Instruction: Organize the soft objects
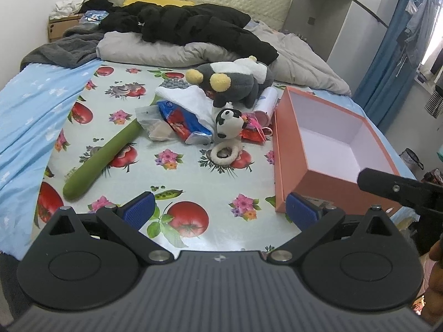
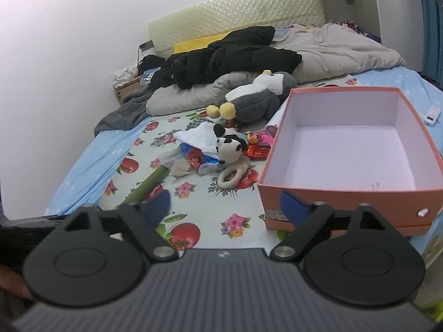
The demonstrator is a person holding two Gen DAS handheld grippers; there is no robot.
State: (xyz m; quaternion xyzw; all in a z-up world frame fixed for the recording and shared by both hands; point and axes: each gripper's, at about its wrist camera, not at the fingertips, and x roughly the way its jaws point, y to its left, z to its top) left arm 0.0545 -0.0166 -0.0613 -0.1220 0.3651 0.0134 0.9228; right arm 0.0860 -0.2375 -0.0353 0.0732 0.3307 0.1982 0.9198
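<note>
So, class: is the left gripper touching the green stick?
Apart. In the left wrist view, the left gripper hangs open over bare tablecloth, and cloth shows between its fingertips and the green stick.

Left gripper (image 1: 220, 210) jaws spread wide, nothing between them, above fruit-print cloth (image 1: 193, 171) on bed. Orange box (image 1: 290, 160) open, at right. Panda plush (image 1: 229, 124) beside grey penguin plush (image 1: 235, 83); green plush stick (image 1: 102, 155) lies left, apart.
</note>
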